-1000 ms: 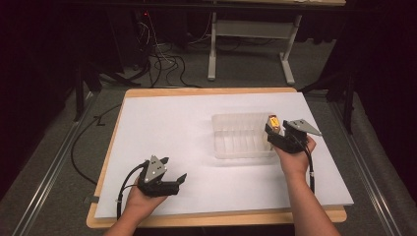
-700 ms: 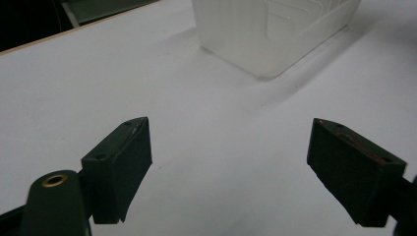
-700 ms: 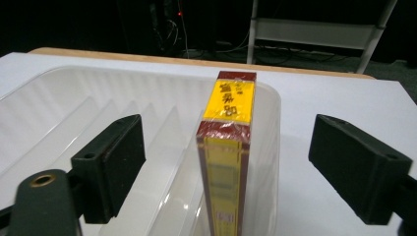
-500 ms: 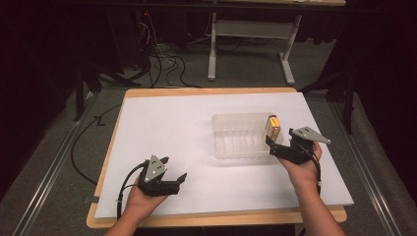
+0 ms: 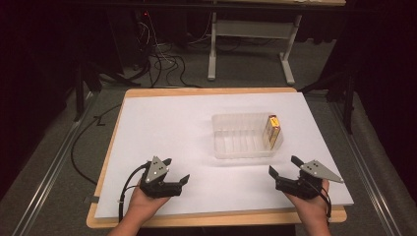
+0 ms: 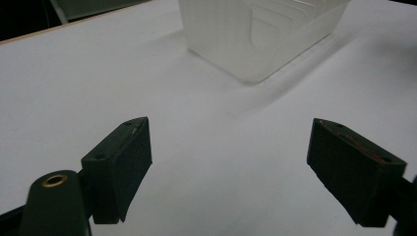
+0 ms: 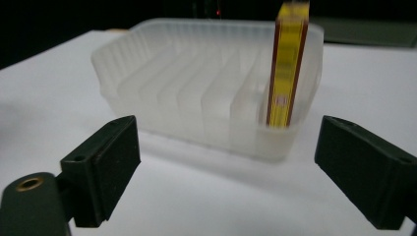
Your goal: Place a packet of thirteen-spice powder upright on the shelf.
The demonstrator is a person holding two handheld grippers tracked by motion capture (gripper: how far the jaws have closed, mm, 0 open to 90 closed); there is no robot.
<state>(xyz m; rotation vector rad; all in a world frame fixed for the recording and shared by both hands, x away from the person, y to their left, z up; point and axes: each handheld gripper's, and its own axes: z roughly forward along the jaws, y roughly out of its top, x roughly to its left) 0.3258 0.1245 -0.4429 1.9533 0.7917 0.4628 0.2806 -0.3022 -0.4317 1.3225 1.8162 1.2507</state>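
Note:
A clear plastic tray (image 5: pixel 241 118) with ribbed slots stands right of centre on the white sheet. A yellow box with dark edges (image 5: pixel 273 131) stands upright in its rightmost slot; the right gripper view shows the yellow box (image 7: pixel 287 69) at the tray's (image 7: pixel 162 73) right end. My right gripper (image 5: pixel 282 164) hovers near the front right of the sheet, clear of the tray. Its jaws have just been opening, then closing slightly, and the right gripper (image 7: pixel 228 172) holds nothing. My left gripper (image 5: pixel 177 169) rests at the front left, open and empty. The left gripper (image 6: pixel 231 167) faces the tray (image 6: pixel 255 44).
The white sheet (image 5: pixel 167 123) covers a wooden board (image 5: pixel 196 91) whose edges frame it. Cables (image 5: pixel 162 64) and a white table frame (image 5: pixel 255 29) lie on the dark floor beyond. A metal rail (image 5: pixel 49 167) runs along the left side.
My right gripper let go of the yellow box, left it standing in the tray, and drew back toward the front right. The left gripper stayed still.

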